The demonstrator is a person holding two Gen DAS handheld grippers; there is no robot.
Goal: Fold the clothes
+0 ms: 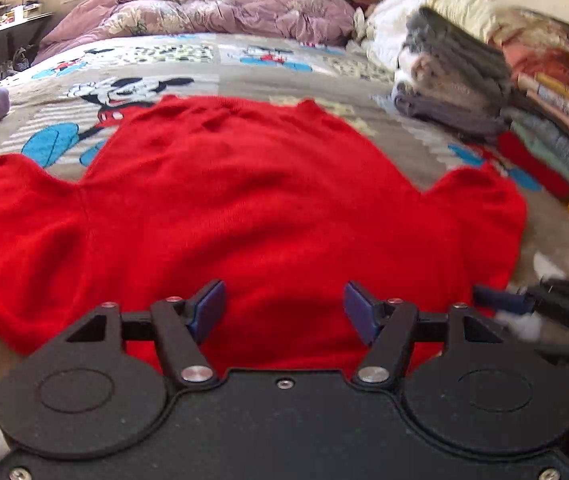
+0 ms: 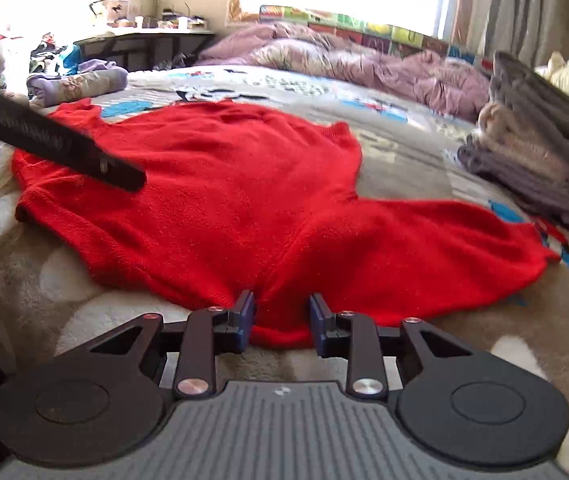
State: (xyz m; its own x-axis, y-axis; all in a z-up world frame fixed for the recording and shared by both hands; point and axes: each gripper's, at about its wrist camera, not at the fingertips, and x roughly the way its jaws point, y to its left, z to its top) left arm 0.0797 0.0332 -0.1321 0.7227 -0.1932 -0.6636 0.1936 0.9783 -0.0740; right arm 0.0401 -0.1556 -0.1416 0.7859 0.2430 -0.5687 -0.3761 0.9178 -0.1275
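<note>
Red knit sweater (image 1: 244,200) lies flat on cartoon-print blanket (image 1: 244,68). Left gripper (image 1: 284,312) hovers over its near edge, jaws spread, nothing between. Right gripper (image 2: 281,320) at the near hem, jaws part-spread straddling a fold; pinch contact unclear.
</note>
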